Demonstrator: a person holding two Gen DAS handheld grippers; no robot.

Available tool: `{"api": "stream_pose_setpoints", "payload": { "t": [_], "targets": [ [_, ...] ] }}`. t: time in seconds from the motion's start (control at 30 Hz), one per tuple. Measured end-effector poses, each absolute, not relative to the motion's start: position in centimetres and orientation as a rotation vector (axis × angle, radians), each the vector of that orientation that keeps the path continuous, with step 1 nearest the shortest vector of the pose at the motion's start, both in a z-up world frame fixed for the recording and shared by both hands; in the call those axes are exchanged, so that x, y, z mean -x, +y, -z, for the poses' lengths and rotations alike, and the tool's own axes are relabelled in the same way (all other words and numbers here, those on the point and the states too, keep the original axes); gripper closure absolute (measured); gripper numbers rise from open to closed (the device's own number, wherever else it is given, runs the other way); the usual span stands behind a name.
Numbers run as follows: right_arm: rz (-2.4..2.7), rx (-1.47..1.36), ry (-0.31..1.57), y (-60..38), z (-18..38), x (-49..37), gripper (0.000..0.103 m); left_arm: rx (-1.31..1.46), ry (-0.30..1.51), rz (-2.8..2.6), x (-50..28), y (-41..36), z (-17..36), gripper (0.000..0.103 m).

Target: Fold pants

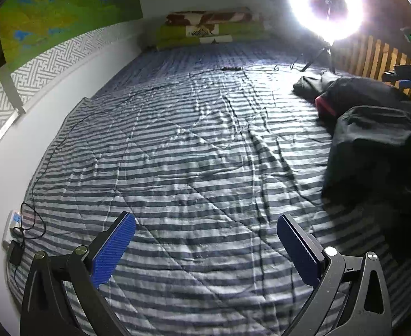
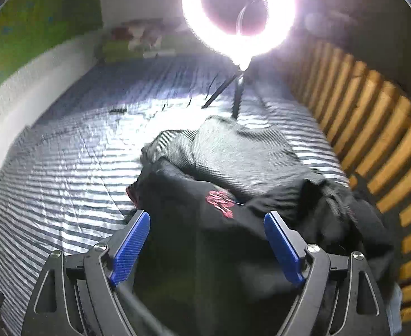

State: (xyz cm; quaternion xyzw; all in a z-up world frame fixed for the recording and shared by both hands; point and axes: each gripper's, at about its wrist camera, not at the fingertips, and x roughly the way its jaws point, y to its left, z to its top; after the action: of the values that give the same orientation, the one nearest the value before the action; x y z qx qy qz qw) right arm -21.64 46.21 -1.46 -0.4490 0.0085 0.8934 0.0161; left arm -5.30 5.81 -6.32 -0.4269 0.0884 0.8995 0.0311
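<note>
From the left wrist, the left gripper (image 1: 205, 252) is held wide open over the striped bed (image 1: 177, 154) — nothing is gripped. From the right wrist, the right gripper (image 2: 206, 249) is spread open above the black pants (image 2: 233, 224), heaped and unfolded — no fold is made yet.

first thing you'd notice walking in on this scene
The glaring ring light on its tripod at the far side of the bed draws the eye first, washing out the striped quilt under it. Next comes the dark heap of black clothing with a red emblem, bunched near the wooden slats, with the right gripper open just over it. The left gripper hangs open above bare quilt.
</note>
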Motion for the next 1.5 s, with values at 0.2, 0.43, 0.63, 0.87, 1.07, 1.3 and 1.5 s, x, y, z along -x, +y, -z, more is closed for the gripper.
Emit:
{"api": "stream_pose_setpoints", "payload": {
  "t": [0.2, 0.43, 0.63, 0.87, 1.07, 1.3, 1.5],
  "targets": [
    [-2.775, 1.391, 0.132, 46.6, 2.0, 26.9, 0.022, 1.353, 0.262, -2.761, 6.1, 5.5, 8.9, 0.001],
    [-2.579, 1.495, 0.213, 47.1, 6.1, 34.6, 0.022, 1.367, 0.367, -2.760, 5.7, 5.1, 10.7, 0.001],
    [-2.530, 1.626, 0.128, 46.1, 10.5, 36.1, 0.044, 1.386, 0.329, -2.780, 6.5, 3.7, 10.8, 0.001],
    [-2.610, 1.497, 0.268, 47.6, 7.2, 33.4, 0.092, 1.391, 0.320, -2.777, 6.2, 3.8, 10.9, 0.002],
    [-2.707, 1.314, 0.294, 48.5, -1.5, 29.4, 0.094, 1.360, 0.291, -2.790, 5.1, 3.8, 9.3, 0.002],
    [-2.844, 1.045, 0.343, 48.5, -12.3, 24.6, 0.095, 1.272, 0.286, -2.831, 2.8, 3.5, 5.5, 0.002],
    [-3.030, 0.859, 0.290, 44.2, -23.0, 20.1, 0.095, 1.218, 0.240, -2.898, 0.9, 1.4, 2.0, 0.002]
  ]
}}
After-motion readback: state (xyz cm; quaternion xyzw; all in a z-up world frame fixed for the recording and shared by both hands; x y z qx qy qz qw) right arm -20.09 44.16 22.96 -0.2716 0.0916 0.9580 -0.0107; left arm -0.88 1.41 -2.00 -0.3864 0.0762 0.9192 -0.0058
